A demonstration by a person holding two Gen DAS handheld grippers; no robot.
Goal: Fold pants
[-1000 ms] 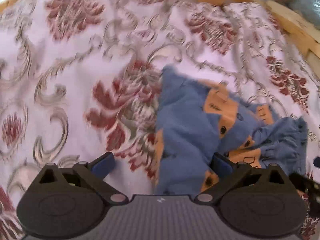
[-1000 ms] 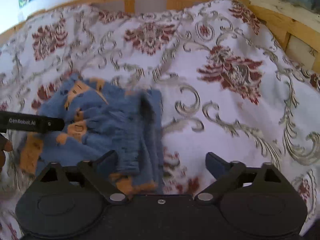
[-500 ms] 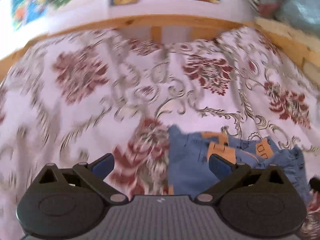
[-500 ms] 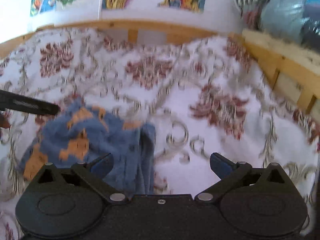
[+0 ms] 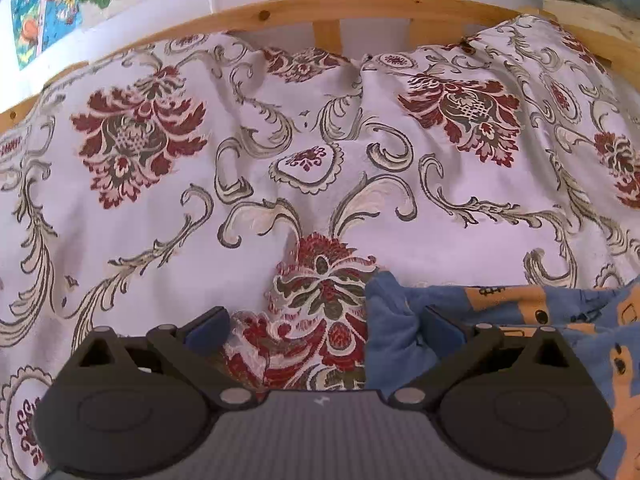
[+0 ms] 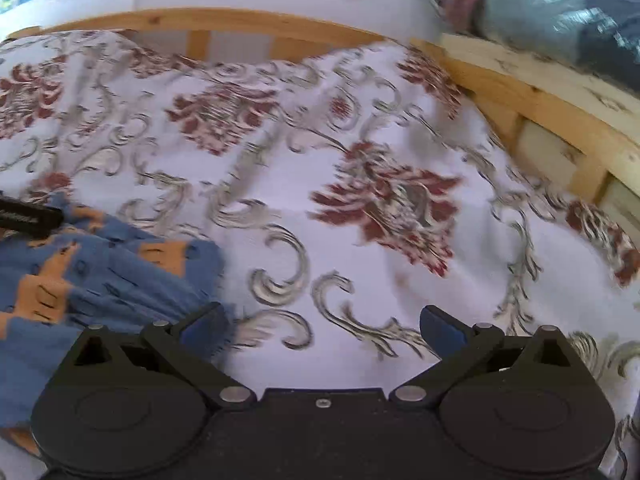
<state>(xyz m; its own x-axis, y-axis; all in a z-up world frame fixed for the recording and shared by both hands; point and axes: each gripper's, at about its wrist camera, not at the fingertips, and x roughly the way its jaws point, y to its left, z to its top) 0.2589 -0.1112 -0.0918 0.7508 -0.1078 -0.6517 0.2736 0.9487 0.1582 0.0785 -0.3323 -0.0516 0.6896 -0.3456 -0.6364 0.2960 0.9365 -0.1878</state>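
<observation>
Blue pants with orange patches (image 5: 516,320) lie bunched on the floral bedspread, at the lower right of the left wrist view. In the right wrist view the pants (image 6: 100,280) fill the lower left. My left gripper (image 5: 324,330) is open, its right finger against the left edge of the pants, nothing between the jaws. My right gripper (image 6: 322,328) is open over bare bedspread, its left finger beside the pants' right edge. The tip of the left gripper (image 6: 30,220) shows at the far left of the right wrist view.
The white bedspread with red flowers (image 5: 280,160) covers the bed. A wooden bed rail (image 5: 320,8) runs along the back and another rail (image 6: 540,92) along the right. Posters (image 5: 44,8) hang on the wall. Bundled fabric (image 6: 560,8) is stacked at the upper right.
Both grippers have tilted up and drawn back, so the pants slid lower in each view and the wall and bed rail came into sight. Both stay open.
</observation>
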